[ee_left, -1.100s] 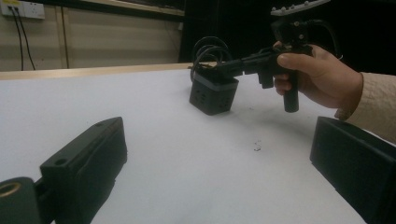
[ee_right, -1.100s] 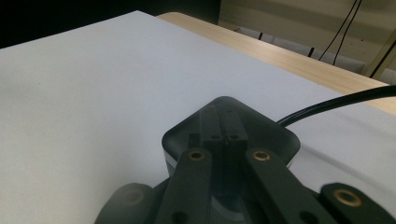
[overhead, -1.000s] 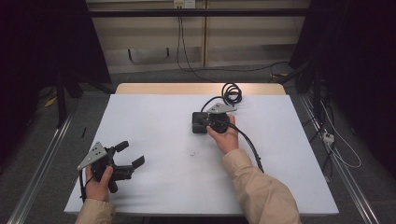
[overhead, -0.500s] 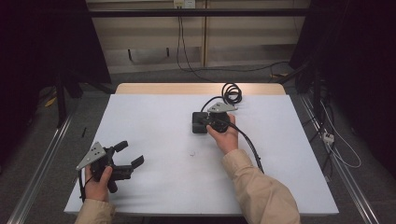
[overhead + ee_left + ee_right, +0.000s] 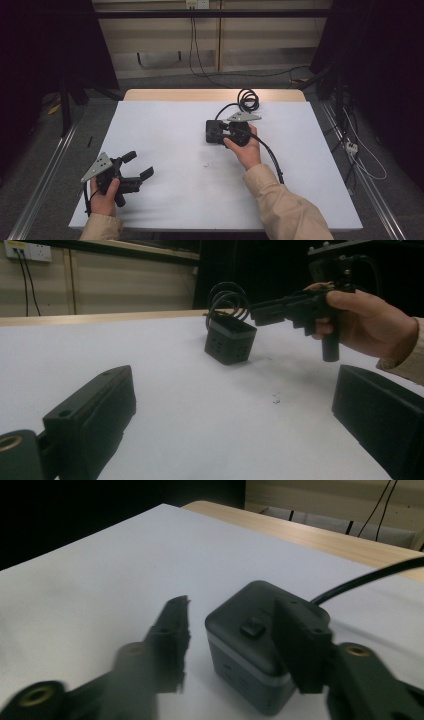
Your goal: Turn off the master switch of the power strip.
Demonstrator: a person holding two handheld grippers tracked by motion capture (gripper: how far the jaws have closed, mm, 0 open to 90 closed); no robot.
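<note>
Right claw poised at black cube with cord; left parked.
Right claw (image 5: 227, 645) released, jaws straddling black cube (image 5: 257, 647) for a side grasp; left claw (image 5: 134, 167) released, idle on counter (image 5: 165, 130).

No readable text, label, brand, number or sign anywhere. On the black cube (image 5: 255, 675), only a blank square button on top and small slots on its side, without lettering. On the grey plates of both grippers, only holes. On the wall sockets (image 5: 21, 251), too small and blurred to read anything.
</note>
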